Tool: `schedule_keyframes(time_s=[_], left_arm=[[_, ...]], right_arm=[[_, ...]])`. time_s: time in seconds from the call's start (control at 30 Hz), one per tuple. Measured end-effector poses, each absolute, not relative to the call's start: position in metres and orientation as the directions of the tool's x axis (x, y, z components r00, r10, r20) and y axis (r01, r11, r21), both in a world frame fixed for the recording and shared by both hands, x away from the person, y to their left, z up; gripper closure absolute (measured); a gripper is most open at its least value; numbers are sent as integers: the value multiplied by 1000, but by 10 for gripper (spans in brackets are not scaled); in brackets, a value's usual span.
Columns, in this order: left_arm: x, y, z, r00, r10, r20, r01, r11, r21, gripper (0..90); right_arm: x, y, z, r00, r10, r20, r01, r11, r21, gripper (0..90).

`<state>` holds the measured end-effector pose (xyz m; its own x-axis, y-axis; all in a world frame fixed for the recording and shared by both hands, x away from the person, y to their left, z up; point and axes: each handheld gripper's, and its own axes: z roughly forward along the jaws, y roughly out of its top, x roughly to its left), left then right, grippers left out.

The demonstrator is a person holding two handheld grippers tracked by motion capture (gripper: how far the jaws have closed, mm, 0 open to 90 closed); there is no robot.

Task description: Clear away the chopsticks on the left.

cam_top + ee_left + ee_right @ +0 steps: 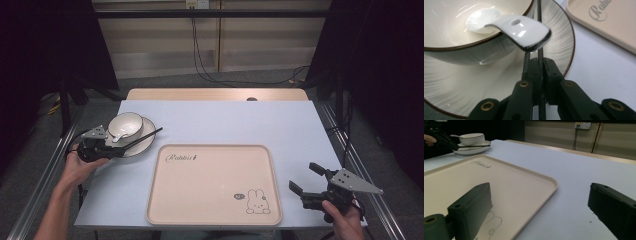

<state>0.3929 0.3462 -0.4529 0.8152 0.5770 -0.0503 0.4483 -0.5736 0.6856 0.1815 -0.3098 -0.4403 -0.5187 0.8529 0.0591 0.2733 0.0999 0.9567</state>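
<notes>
A cream bowl (125, 125) stands on a cream plate (145, 144) at the table's left. A white ceramic spoon (519, 30) lies in the bowl (449, 25), its handle sticking out over the rim. My left gripper (120, 147) is at the plate's near edge, shut on a pair of thin black chopsticks (145, 136) that reach out across the plate. In the left gripper view the chopsticks (539, 15) run up between the closed jaws (541, 67) and under the spoon's handle. My right gripper (302, 176) is open and holds nothing, right of the beige tray (215, 185).
The beige tray (499, 177), printed with a rabbit and a word in script, lies bare in the middle of the pale blue table top (225, 120). A wooden edge runs along the table's far side. Cables hang by the back wall.
</notes>
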Motion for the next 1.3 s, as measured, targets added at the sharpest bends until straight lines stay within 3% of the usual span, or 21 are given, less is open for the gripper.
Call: schedule_keyframes(time_s=[0.57,0.8,1.3], left_arm=[[367,351,-437,772,622,-129,499,-468,730,858],[354,350,-428,744,635,-210,548,-399,735,857],[319,338,-422,668,714,-211,584,-328,742,857]], right_arm=[[181,-309,-440,-528,847,67,274,96,957,49],[182,-309,-440,-533,843,65,274,99,957,49],[184,-307,-440,-541,839,68,272,98,957,48]])
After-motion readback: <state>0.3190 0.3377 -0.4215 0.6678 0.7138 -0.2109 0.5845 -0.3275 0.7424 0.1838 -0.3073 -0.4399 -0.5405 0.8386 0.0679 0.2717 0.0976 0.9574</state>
